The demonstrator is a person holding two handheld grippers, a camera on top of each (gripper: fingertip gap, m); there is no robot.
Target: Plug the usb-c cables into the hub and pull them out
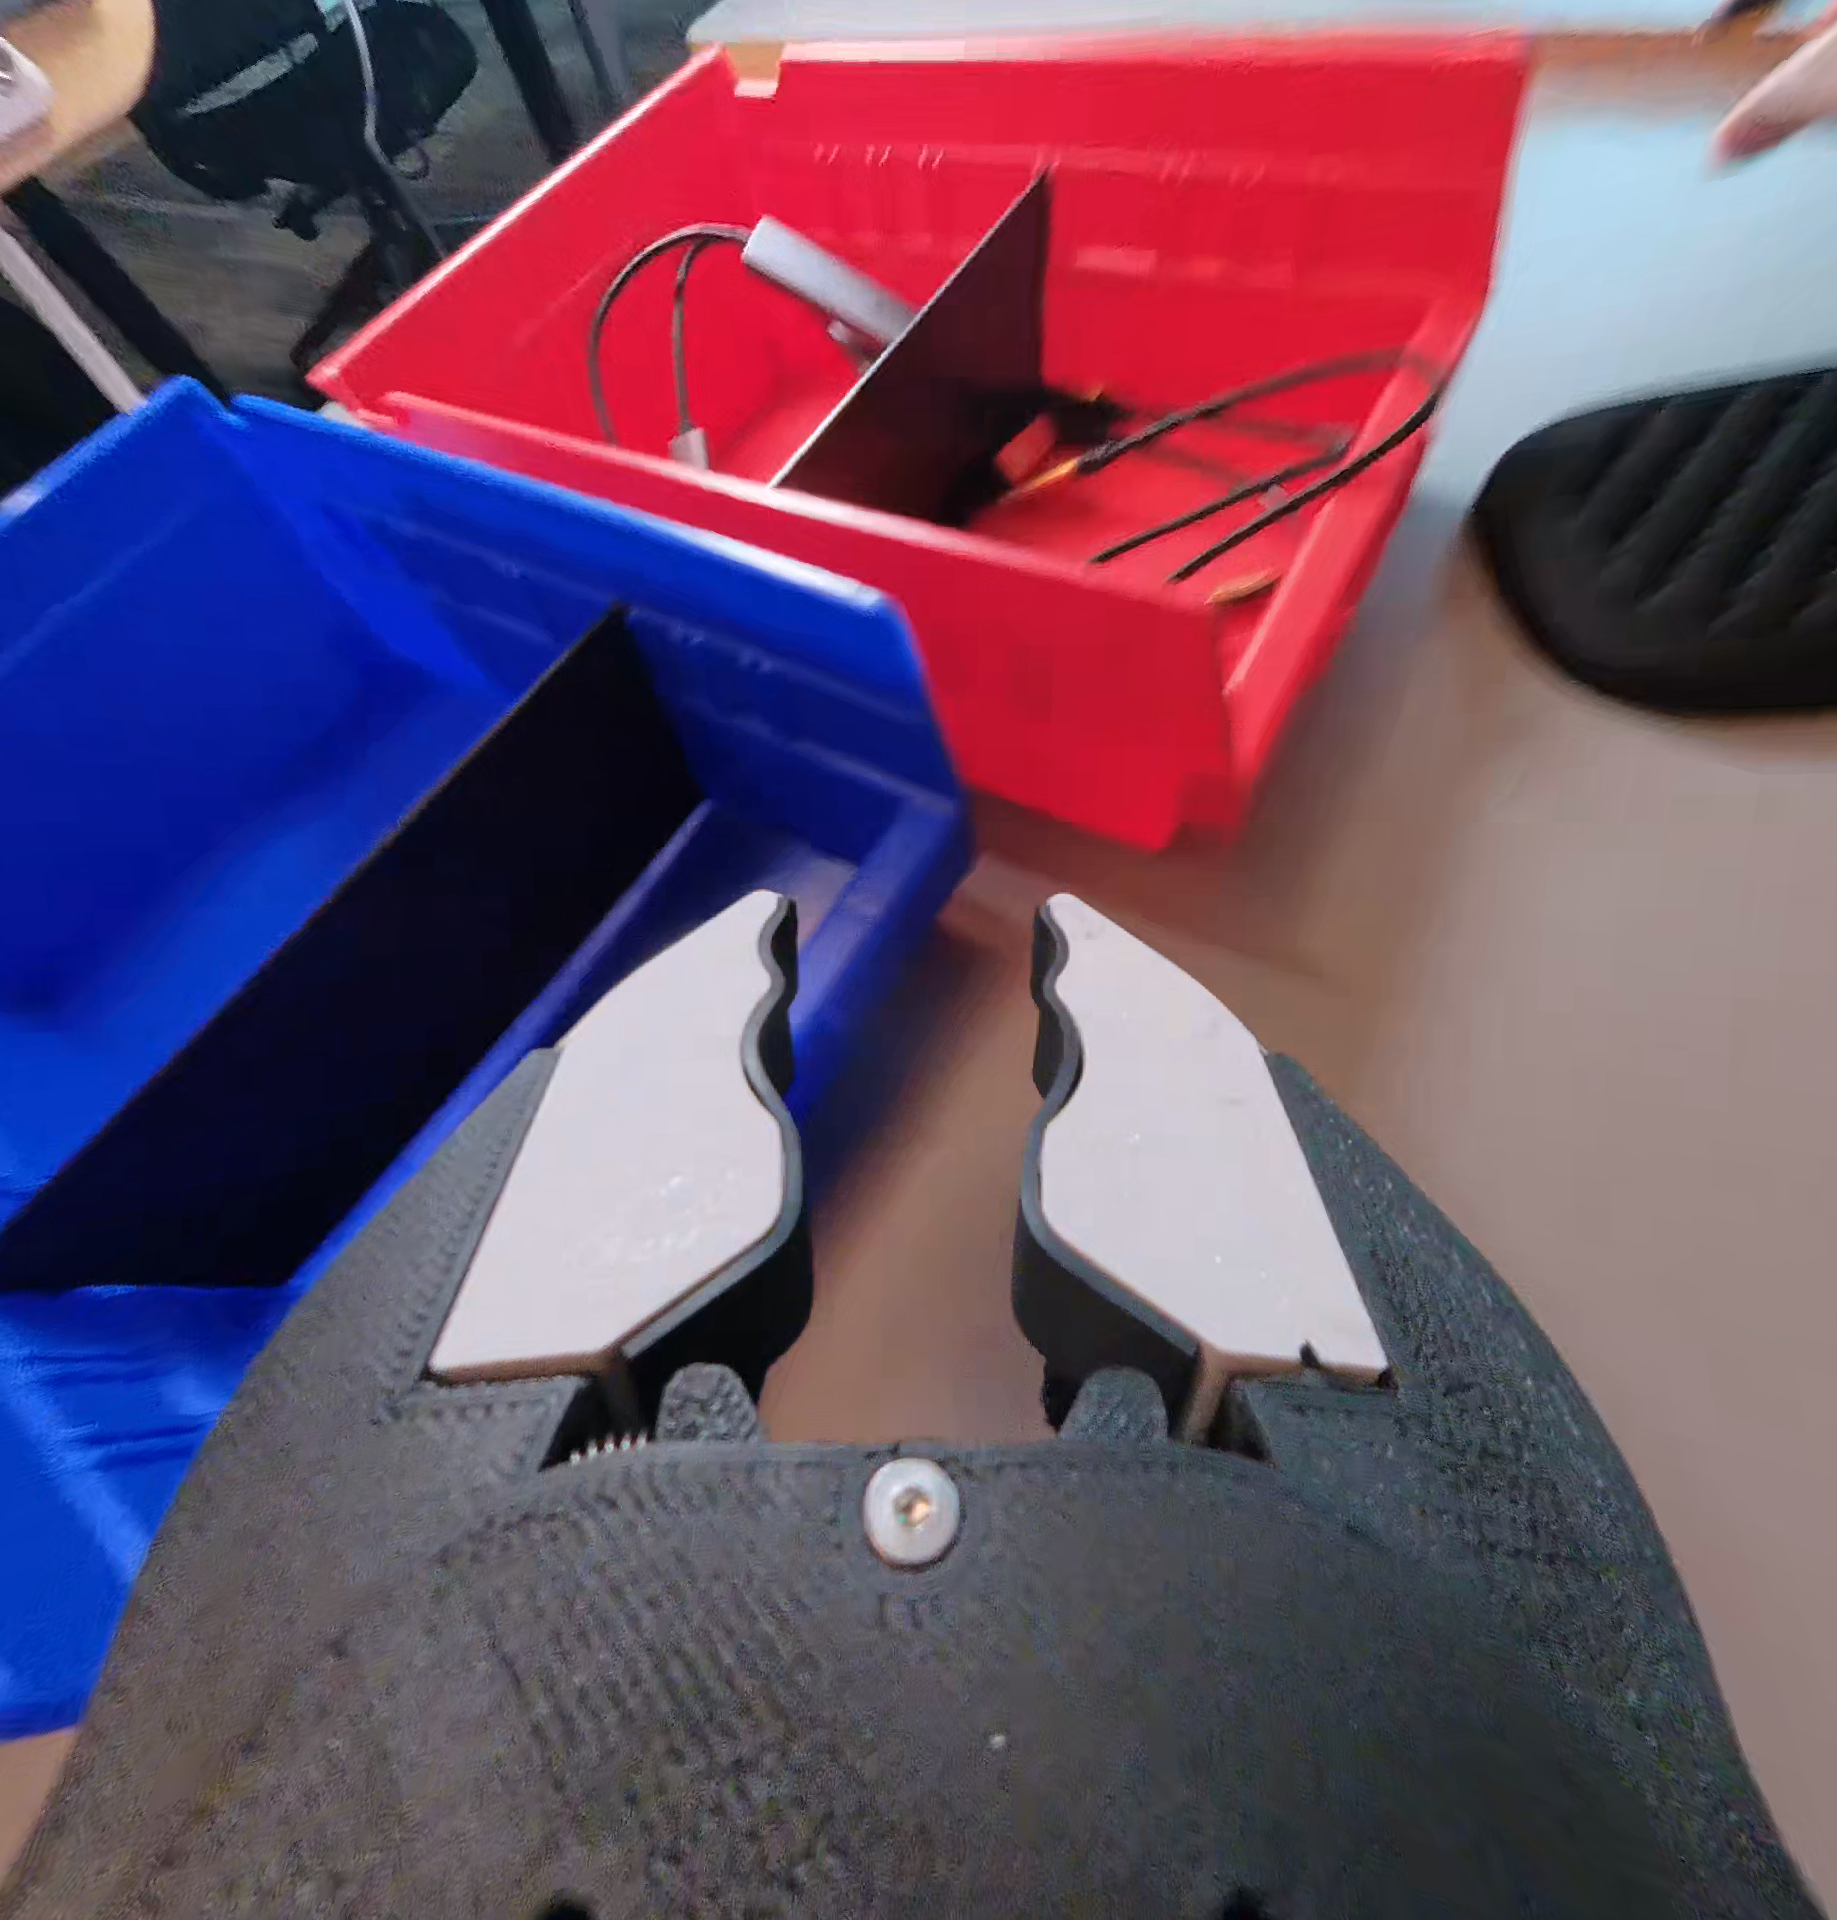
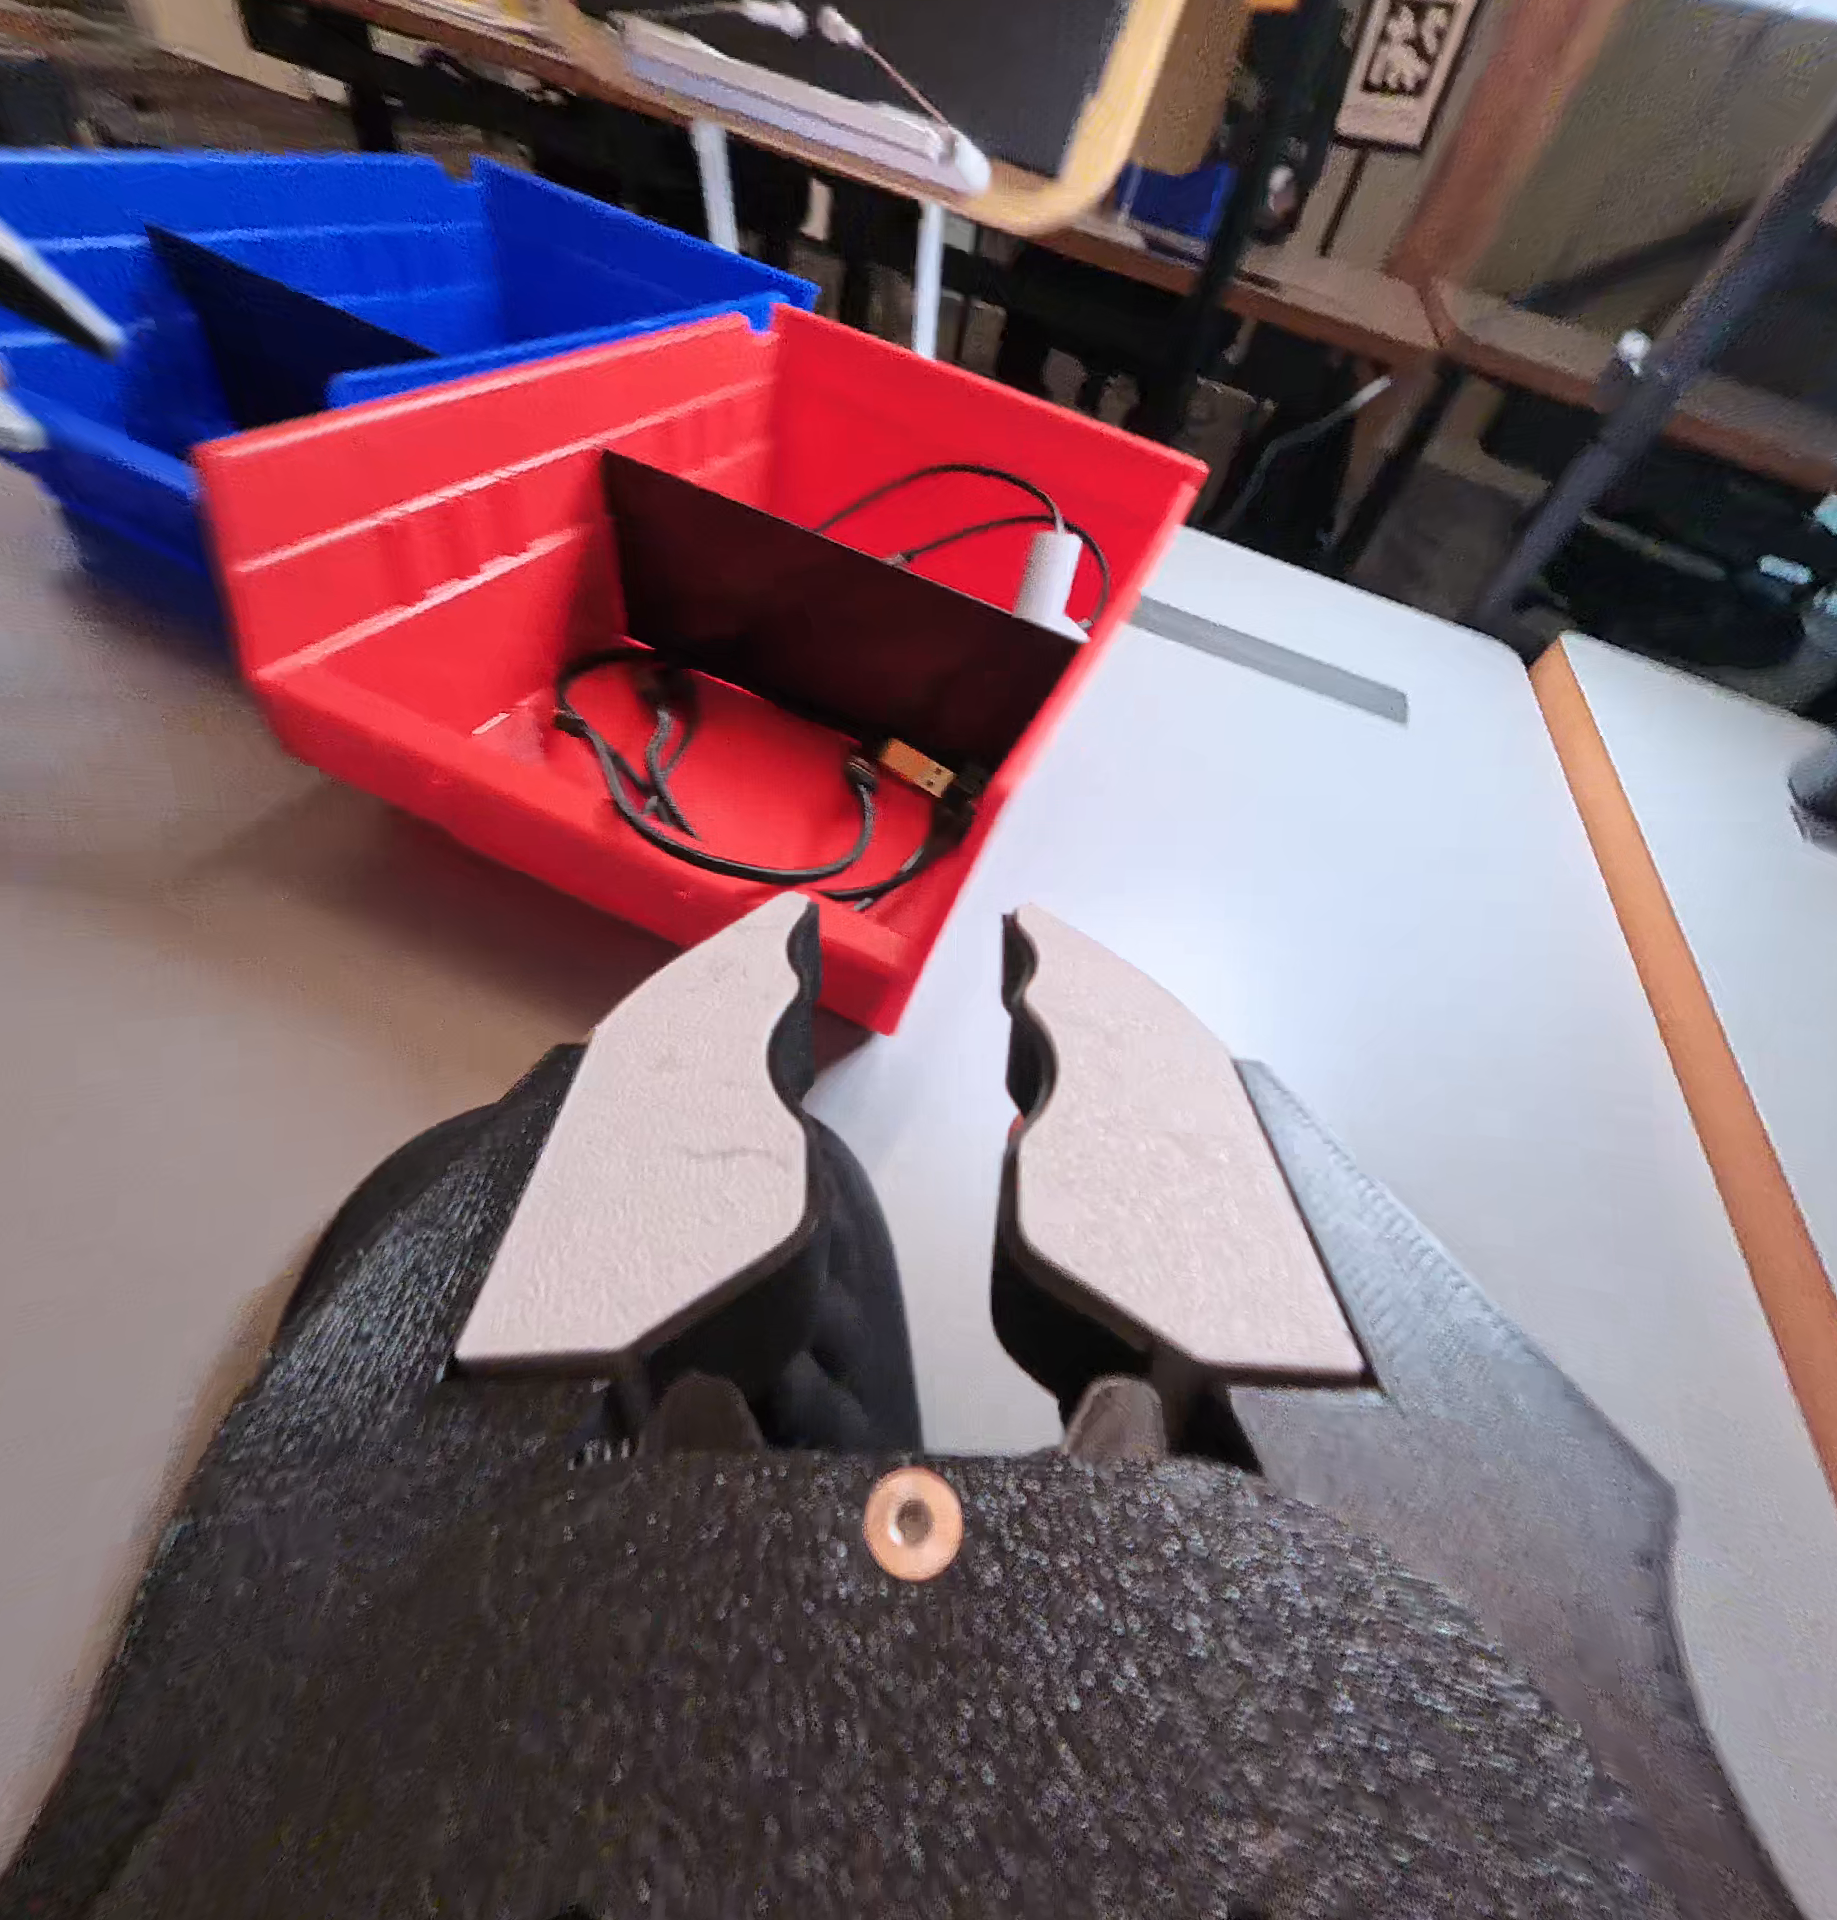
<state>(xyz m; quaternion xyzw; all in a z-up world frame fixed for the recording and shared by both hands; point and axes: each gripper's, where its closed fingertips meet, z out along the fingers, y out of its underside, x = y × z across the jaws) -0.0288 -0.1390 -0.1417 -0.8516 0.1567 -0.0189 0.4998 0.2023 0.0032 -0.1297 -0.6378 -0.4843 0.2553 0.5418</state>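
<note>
A red bin (image 1: pixel 1080 717) (image 2: pixel 374 540) with a black divider (image 1: pixel 935 395) (image 2: pixel 841 634) stands on the table. One compartment holds the grey hub (image 1: pixel 826 283) (image 2: pixel 1049 571) with its own black lead. The other holds loose black cables (image 1: pixel 1278 488) (image 2: pixel 748 831) with orange-tipped plugs (image 2: pixel 919 767). My left gripper (image 1: pixel 914 914) is open and empty, above the table between the blue bin and the red bin. My right gripper (image 2: pixel 909 925) is open and empty, just short of the red bin's near corner.
A blue bin (image 1: pixel 270 727) (image 2: pixel 322 239) with a black divider stands beside the red one, nothing showing inside. The other black gripper (image 1: pixel 1703 540) shows at the right of the left wrist view. A hand (image 1: pixel 1797 94) is at the top right. The table edge (image 2: pixel 1724 1091) runs along the right. About 30 centimeters separates my left fingertips from my right.
</note>
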